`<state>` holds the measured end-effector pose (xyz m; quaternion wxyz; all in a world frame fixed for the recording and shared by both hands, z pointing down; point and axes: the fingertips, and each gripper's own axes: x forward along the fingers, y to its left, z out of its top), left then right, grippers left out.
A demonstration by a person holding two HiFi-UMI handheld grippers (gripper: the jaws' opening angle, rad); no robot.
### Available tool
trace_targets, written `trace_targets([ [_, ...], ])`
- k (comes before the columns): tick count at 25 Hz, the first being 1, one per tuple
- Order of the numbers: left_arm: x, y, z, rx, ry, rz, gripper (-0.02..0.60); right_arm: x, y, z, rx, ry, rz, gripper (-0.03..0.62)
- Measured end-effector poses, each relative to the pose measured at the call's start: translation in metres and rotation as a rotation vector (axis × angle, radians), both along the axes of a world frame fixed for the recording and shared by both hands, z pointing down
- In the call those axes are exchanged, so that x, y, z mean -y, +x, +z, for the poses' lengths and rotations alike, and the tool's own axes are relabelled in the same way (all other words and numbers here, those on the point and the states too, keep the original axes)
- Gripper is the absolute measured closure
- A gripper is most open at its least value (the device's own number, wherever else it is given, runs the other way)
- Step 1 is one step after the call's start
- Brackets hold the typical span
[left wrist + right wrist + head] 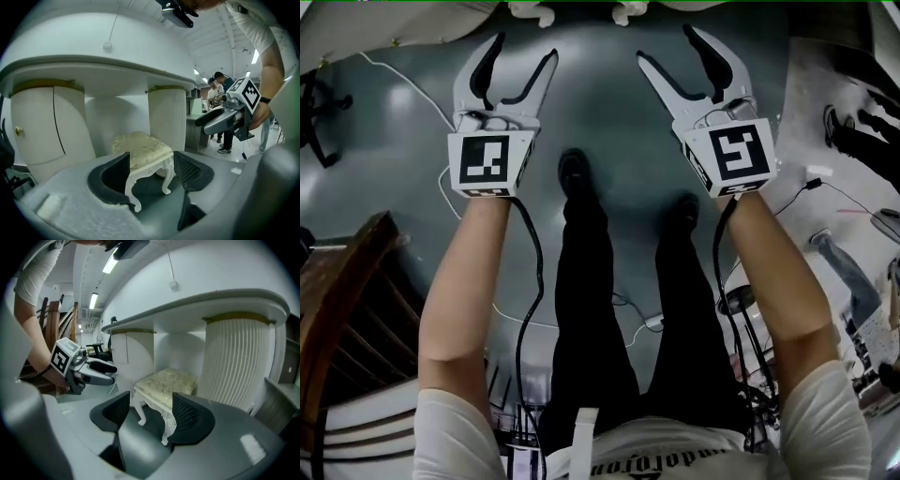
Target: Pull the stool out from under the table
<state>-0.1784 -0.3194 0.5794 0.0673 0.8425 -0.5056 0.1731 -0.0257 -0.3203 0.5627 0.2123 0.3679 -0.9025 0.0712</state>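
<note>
under the smooth white rounded tabletop [93, 70], between its 2 ribbed pedestals [166, 117], stands the small white carved-leg stool with a cream brocade cushion [140, 146], well beyond the left gripper [525, 47] and right gripper [666, 42], both spread wide and pinching nothing.

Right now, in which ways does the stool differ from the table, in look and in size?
The stool is low and small; the table rises well above it and spreads wider.
The stool has thin, curved, carved legs; the table rests on thick supports, among them a ribbed pedestal.
The stool carries a patterned cushion; the table top is plain and smooth.
Shared: both are white or cream.
</note>
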Motion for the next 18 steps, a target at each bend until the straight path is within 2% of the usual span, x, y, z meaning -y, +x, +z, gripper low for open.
trace_targets([
  [5,0.032,-0.005,0.068,0.001,-0.039,-0.002,0.237,0.018,-0.003,0.078,-0.019,-0.039,0.028,0.271],
  [10,0.054,-0.017,0.134,0.022,-0.071,-0.015,0.218,0.049,-0.002,0.147,-0.037,-0.067,0.077,0.240],
  [15,0.082,-0.042,0.187,0.027,-0.124,-0.046,0.213,0.080,-0.005,0.201,-0.031,-0.116,0.130,0.238],
  [18,0.090,-0.051,0.214,0.058,-0.156,-0.046,0.209,0.089,-0.006,0.223,-0.032,-0.136,0.147,0.238],
])
